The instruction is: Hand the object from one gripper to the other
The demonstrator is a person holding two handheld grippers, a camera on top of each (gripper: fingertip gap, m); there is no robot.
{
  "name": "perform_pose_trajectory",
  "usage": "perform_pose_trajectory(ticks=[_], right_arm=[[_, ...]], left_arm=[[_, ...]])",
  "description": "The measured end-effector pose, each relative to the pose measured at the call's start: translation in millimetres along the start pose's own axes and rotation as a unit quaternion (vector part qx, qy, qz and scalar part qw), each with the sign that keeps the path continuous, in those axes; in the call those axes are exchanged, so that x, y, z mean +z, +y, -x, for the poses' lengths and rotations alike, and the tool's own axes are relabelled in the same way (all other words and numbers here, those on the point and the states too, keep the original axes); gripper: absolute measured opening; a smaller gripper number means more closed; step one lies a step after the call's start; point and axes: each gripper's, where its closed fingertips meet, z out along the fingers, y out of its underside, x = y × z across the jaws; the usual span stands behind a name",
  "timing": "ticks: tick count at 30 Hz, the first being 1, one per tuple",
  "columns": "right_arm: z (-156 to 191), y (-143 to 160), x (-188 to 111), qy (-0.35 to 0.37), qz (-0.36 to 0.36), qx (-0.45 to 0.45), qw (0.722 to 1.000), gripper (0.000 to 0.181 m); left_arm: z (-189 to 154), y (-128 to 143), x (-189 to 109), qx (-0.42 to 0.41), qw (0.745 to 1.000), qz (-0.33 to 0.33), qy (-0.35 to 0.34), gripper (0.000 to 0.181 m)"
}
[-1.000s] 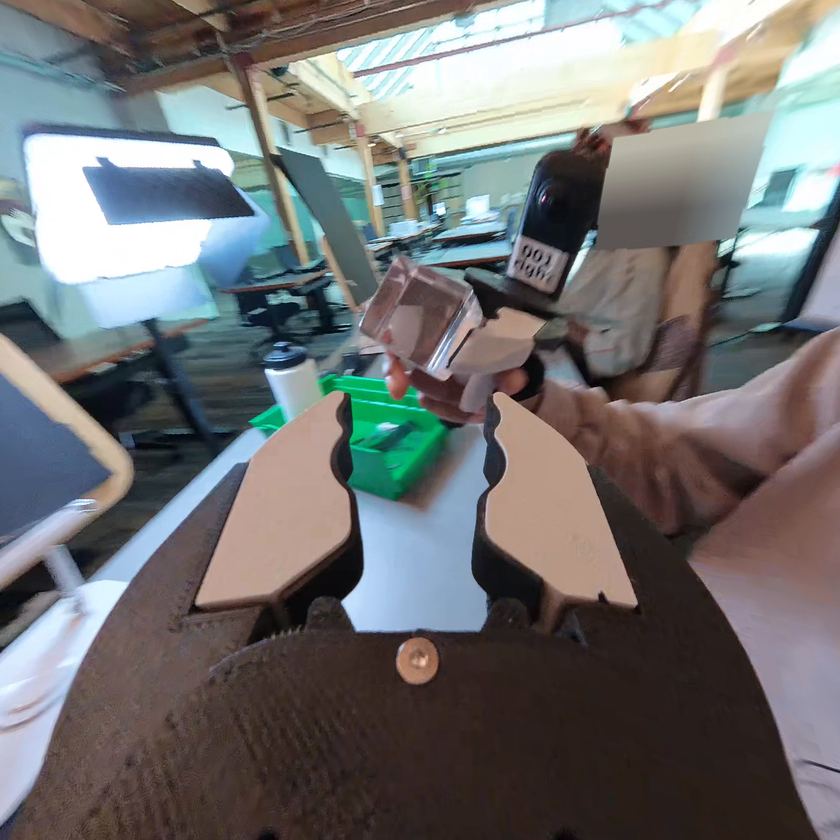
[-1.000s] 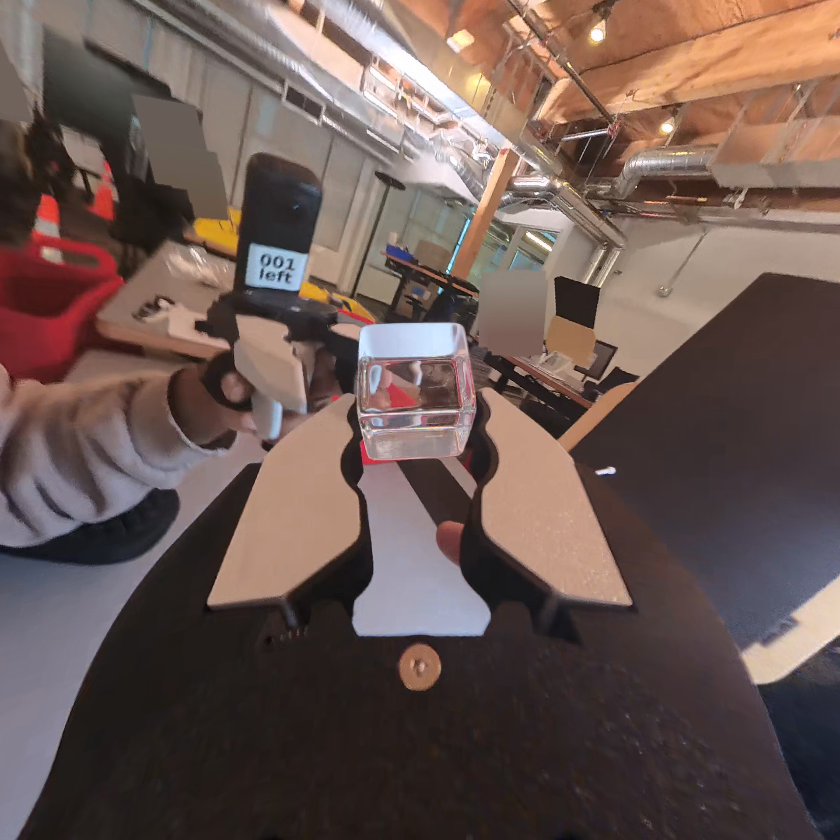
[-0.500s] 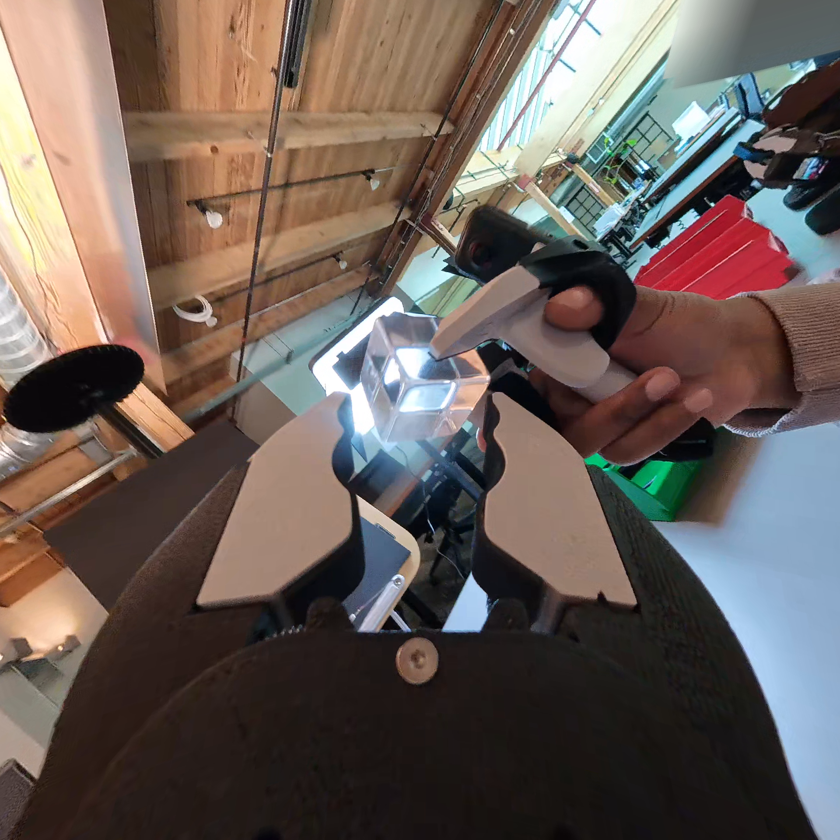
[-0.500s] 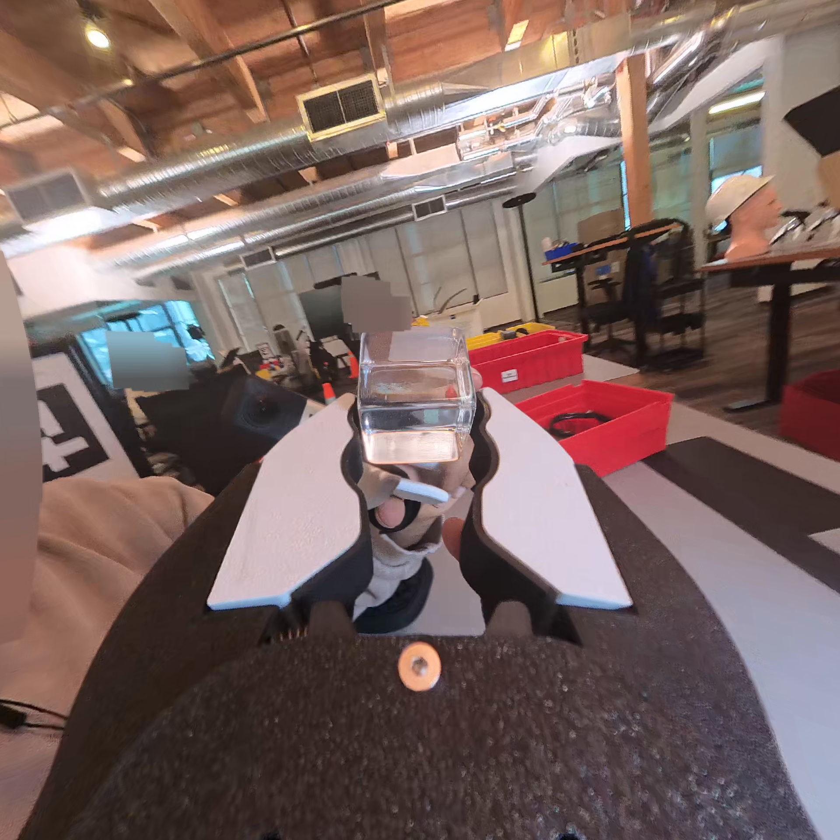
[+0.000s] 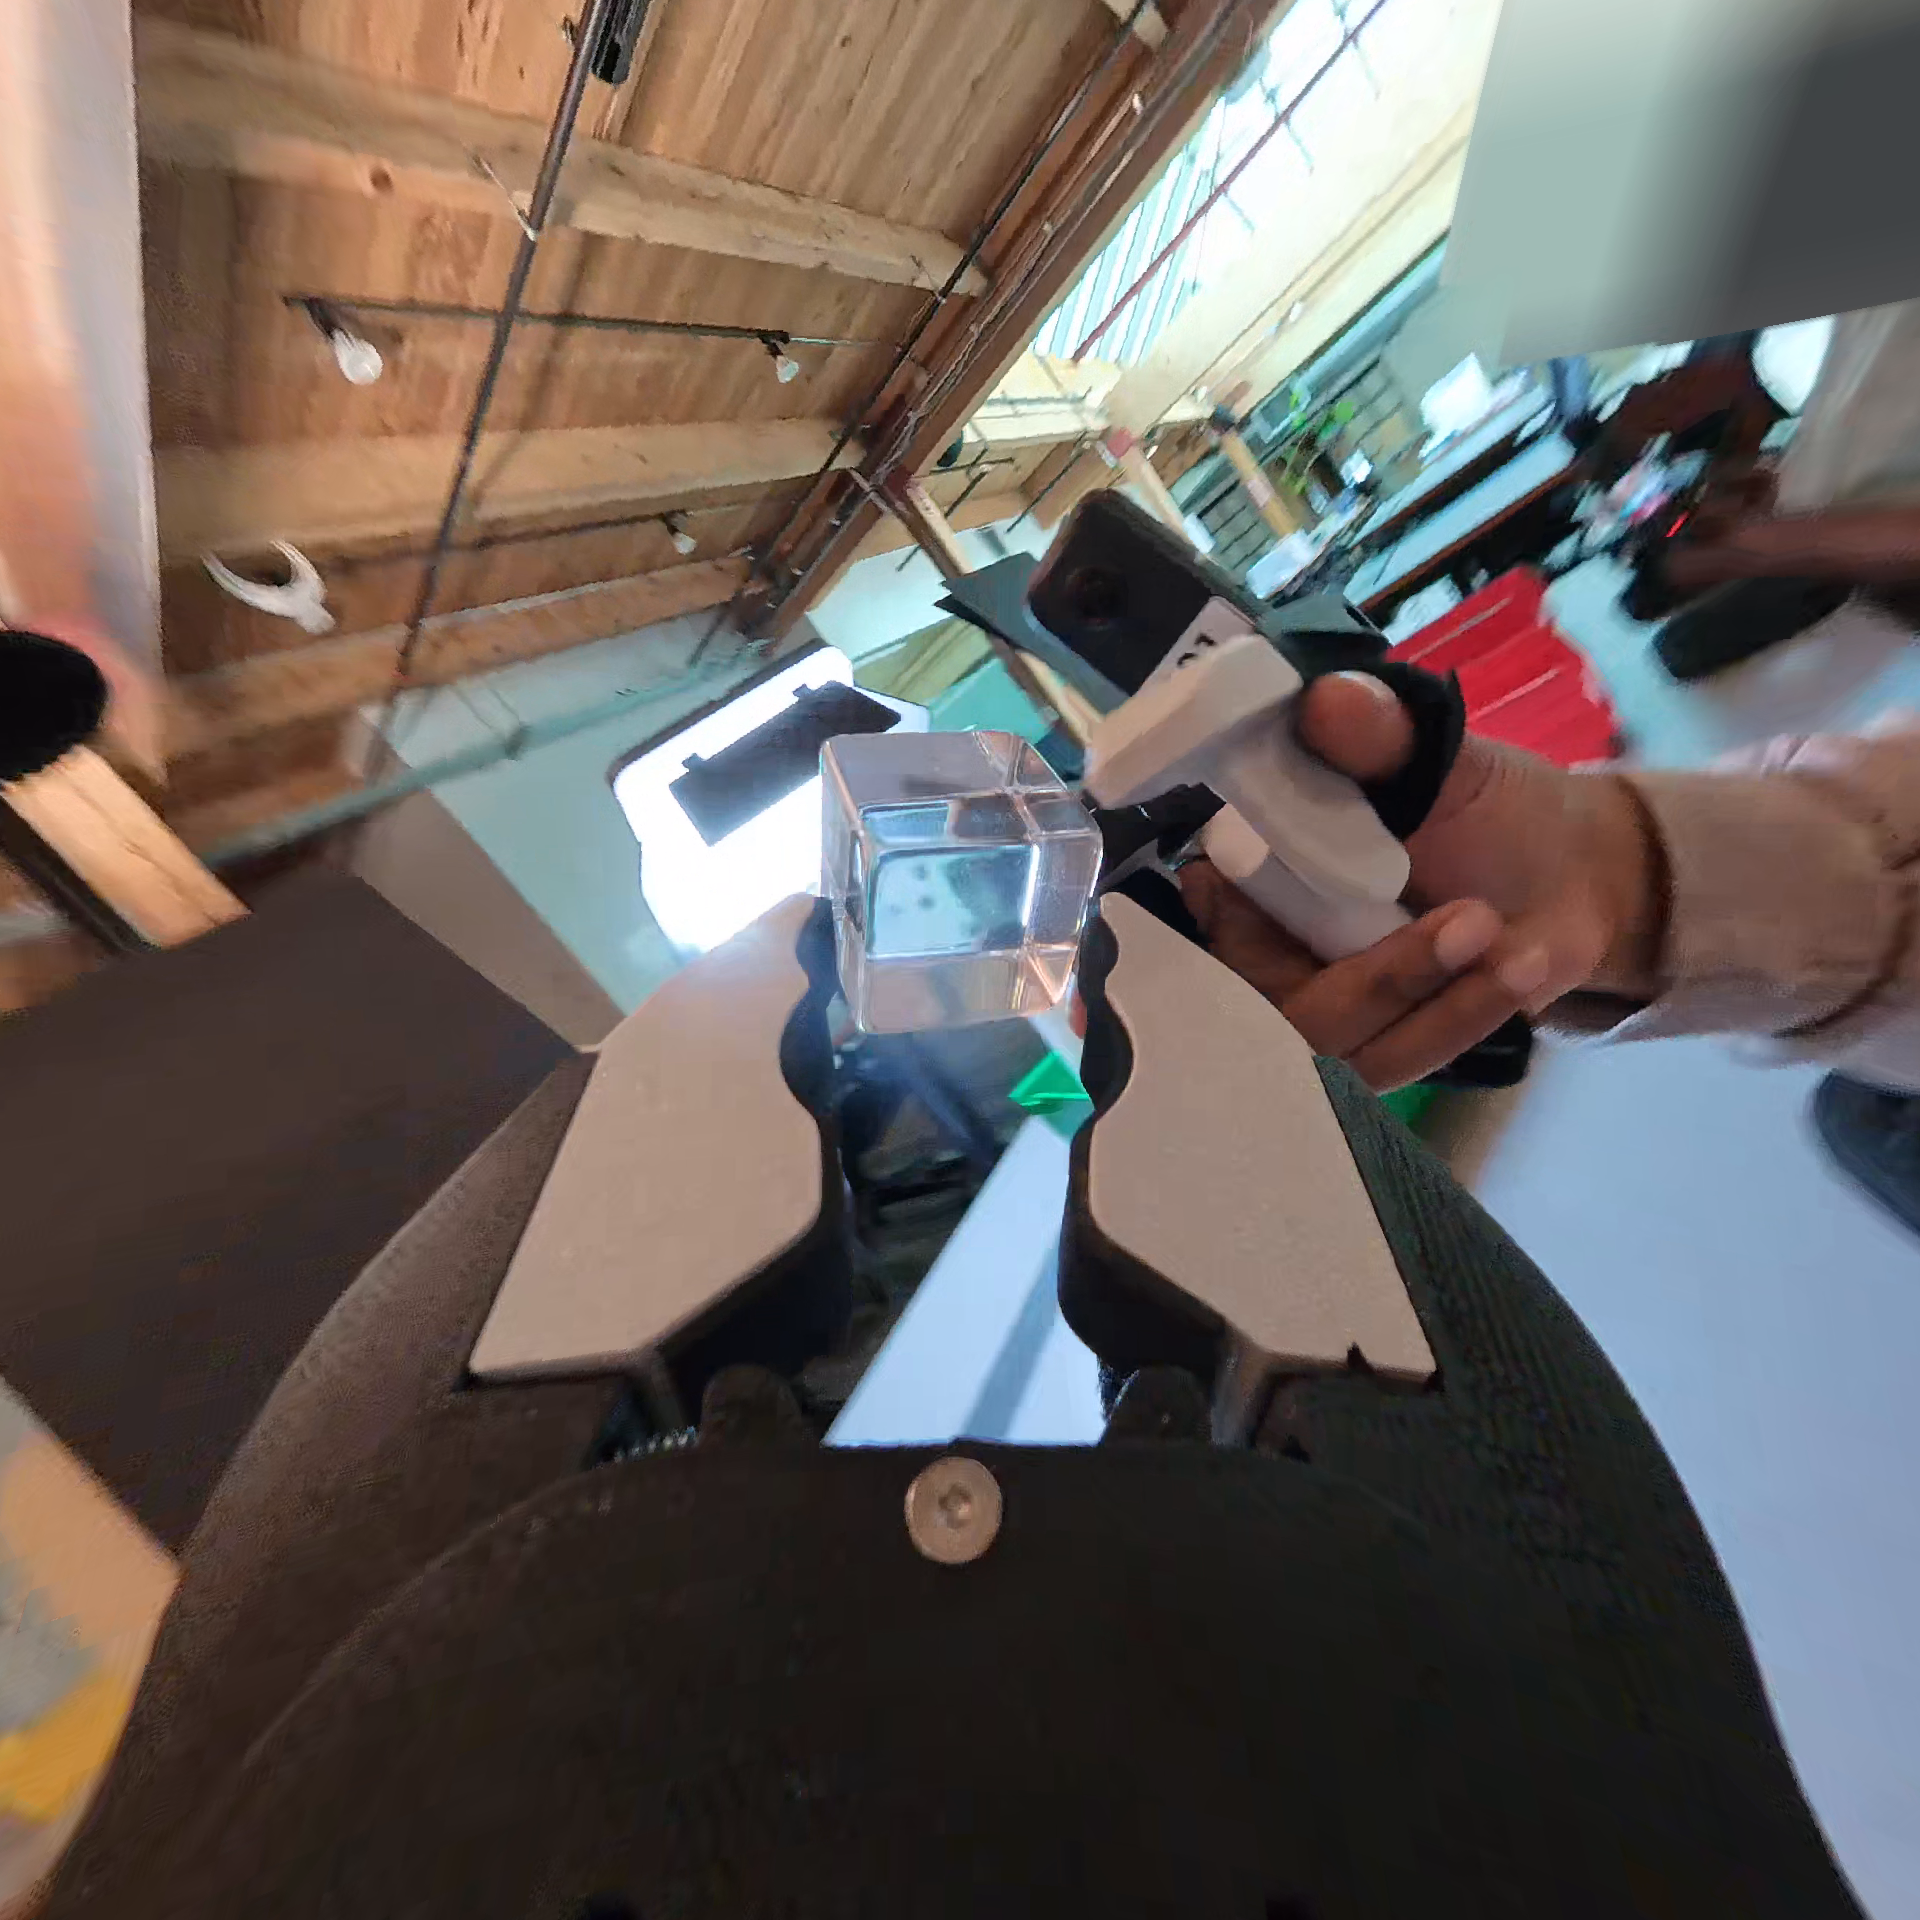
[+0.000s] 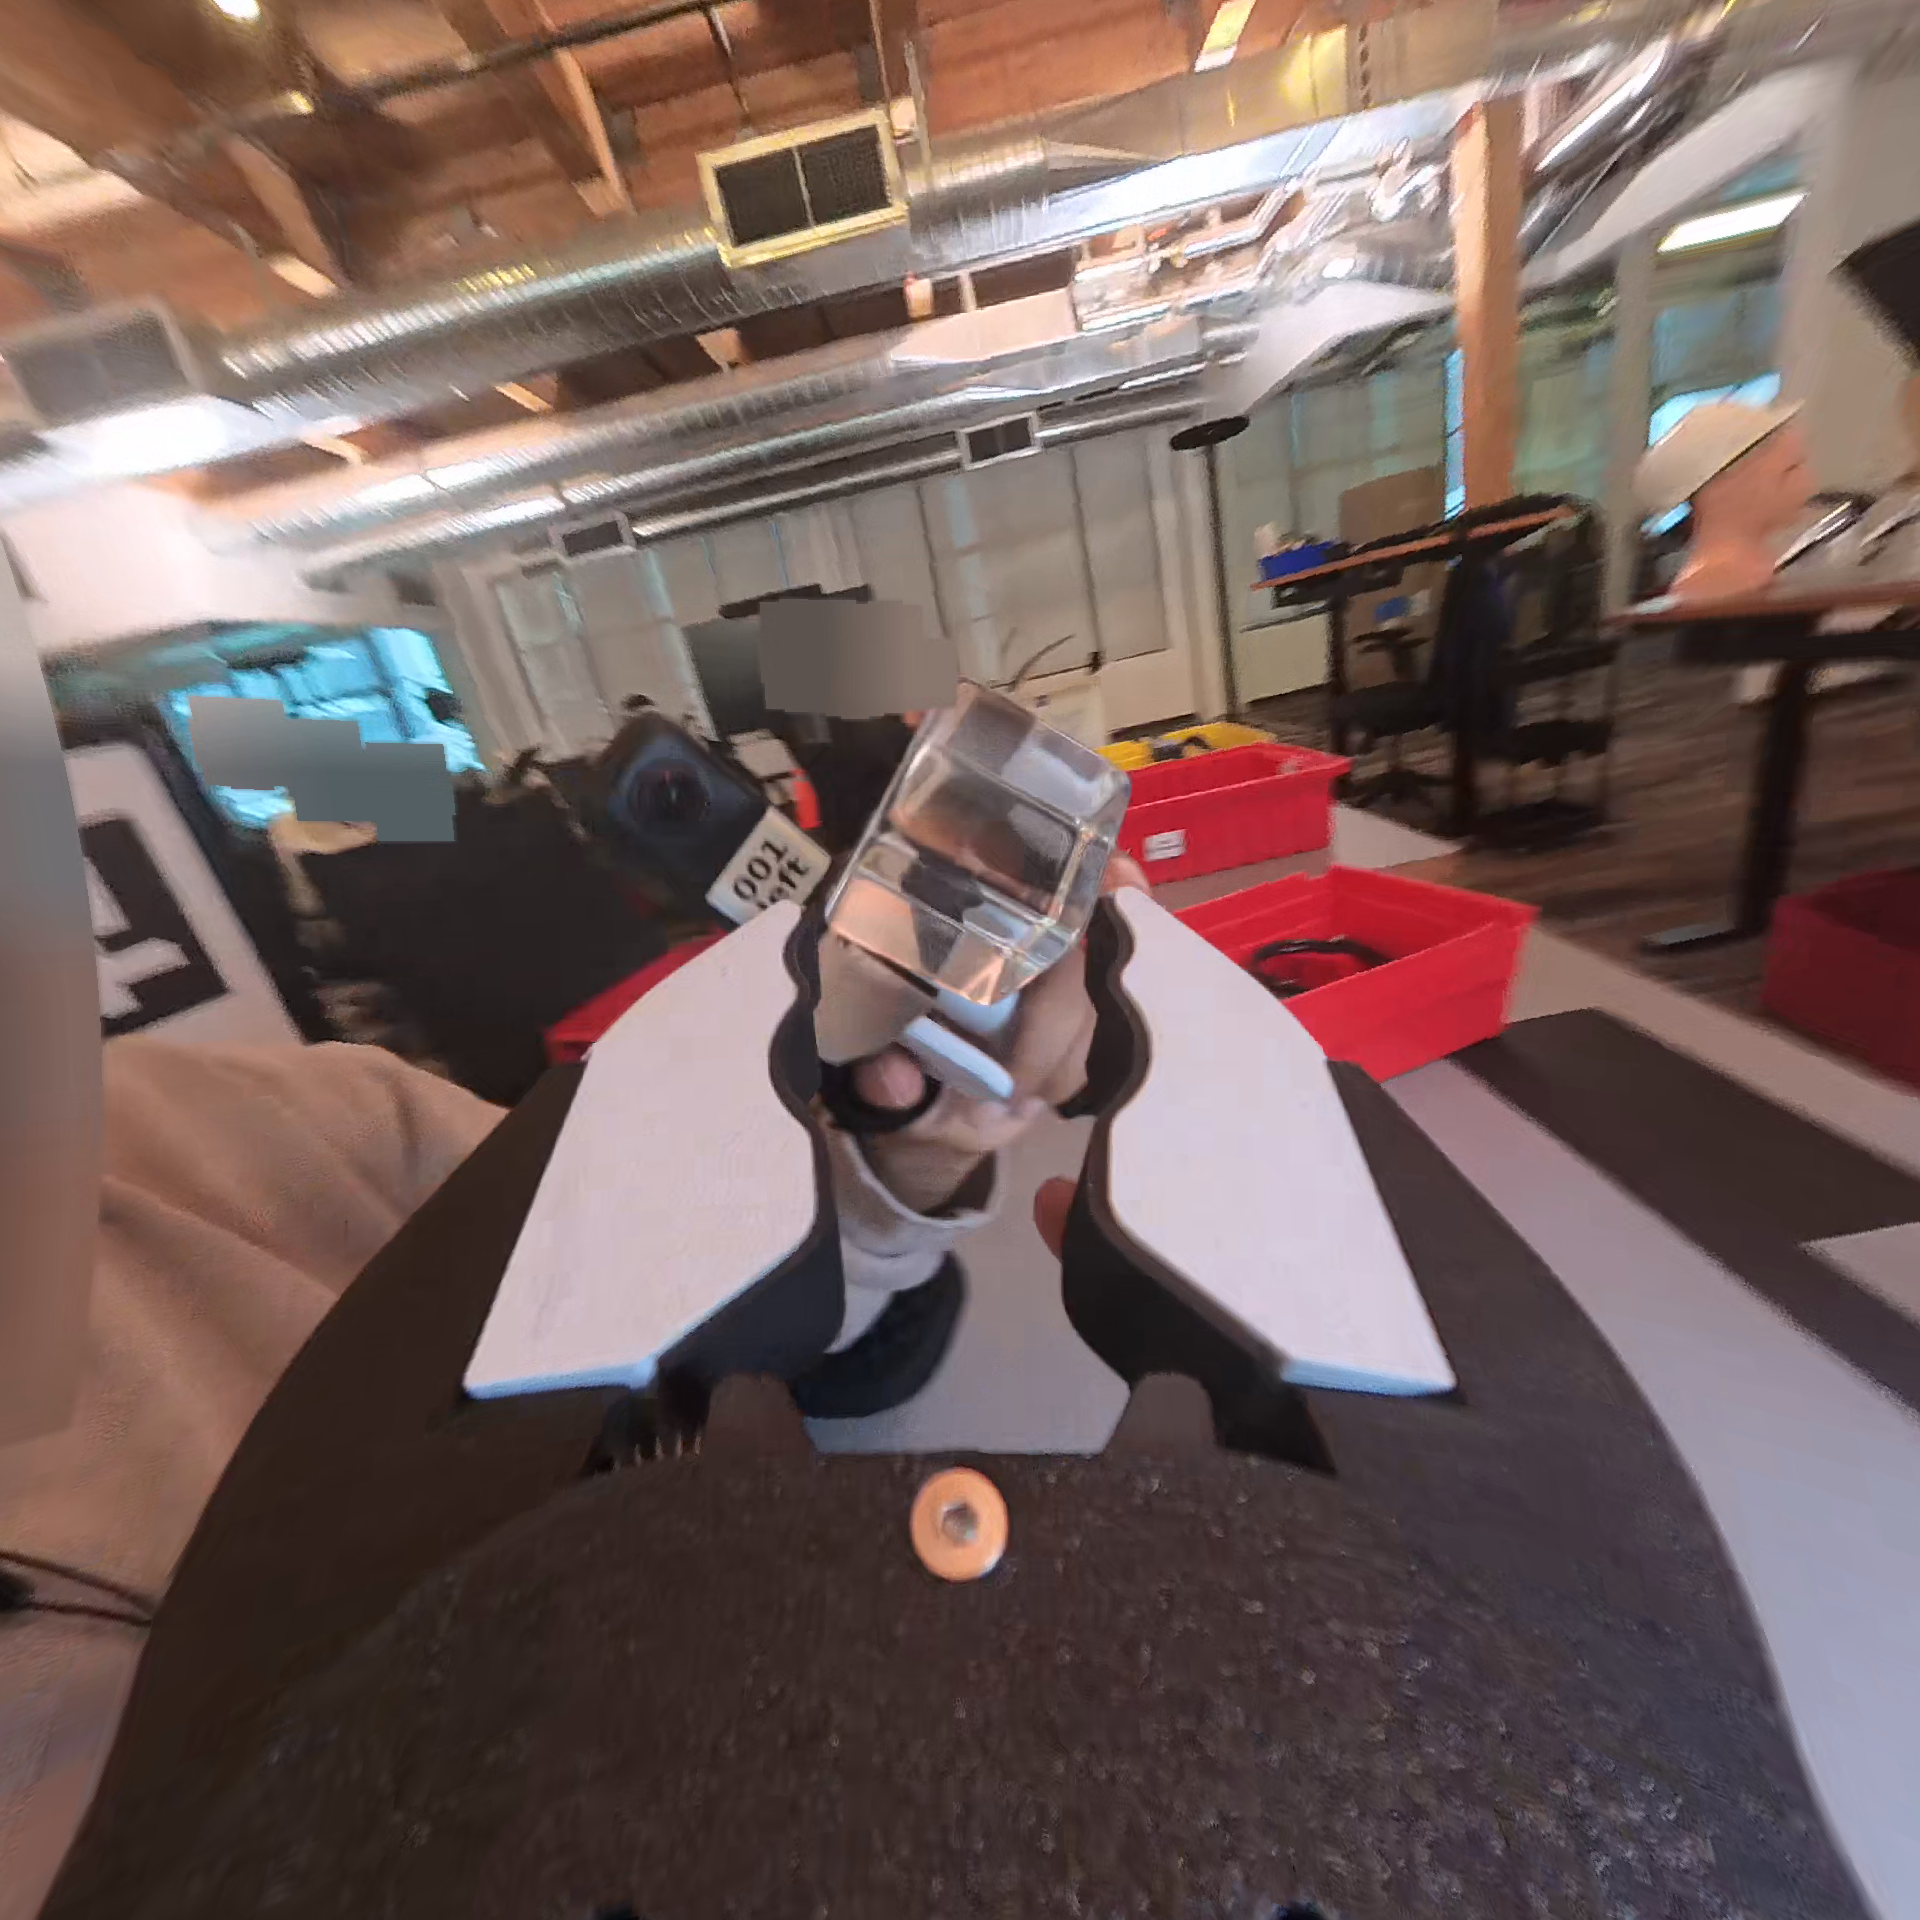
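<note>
A clear glass-like cube (image 5: 956, 883) sits between the tips of my left gripper (image 5: 951, 935), which is shut on it, square to the fingers. In the left wrist view my right gripper (image 5: 1226, 758), held in a hand, is just right of the cube with one white finger at the cube's upper right corner. In the right wrist view the cube (image 6: 977, 852) lies tilted between the tips of my right gripper (image 6: 956, 925), whose jaws stand slightly wider than the cube. The left gripper's white fingers (image 6: 862, 987) show below and behind the cube.
Both grippers are raised above a white table (image 5: 1610, 1299). Two red bins (image 6: 1382, 935) stand on it beyond a black mat (image 6: 1714, 1122). A green bin (image 5: 1039, 1081) shows under the cube. A bright light panel (image 5: 727, 790) stands behind it. My two grippers' fingertips are within a few centimetres of each other.
The cube was square in the right gripper and beyond the open left fingers. Now the left fingers have closed on it, the right jaws have widened, and the cube sits tilted in the right wrist view.
</note>
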Motion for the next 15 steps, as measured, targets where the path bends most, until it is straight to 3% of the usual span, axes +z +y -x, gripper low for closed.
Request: perform_pose_trajectory(ticks=[1,8,12,15], right_arm=[[0,-5,-4,0.016,-0.002,-0.037,0.999,0.050],[24,-29,-26,0.041,0.001,-0.229,0.973,0.054],[19,-18,-33,0.086,0.078,-0.340,0.933,0.056],[12,-12,-39,0.126,0.119,-0.445,0.879,0.055]], left_arm=[[4,-1,-1,-0.044,0.999,-0.002,0.013,0.045],[14,-22,-11,-0.260,0.960,-0.052,0.092,0.044],[4,-14,-8,-0.319,0.936,-0.024,0.150,0.044],[-4,-4,-4,-0.385,0.904,0.000,0.188,0.044]])
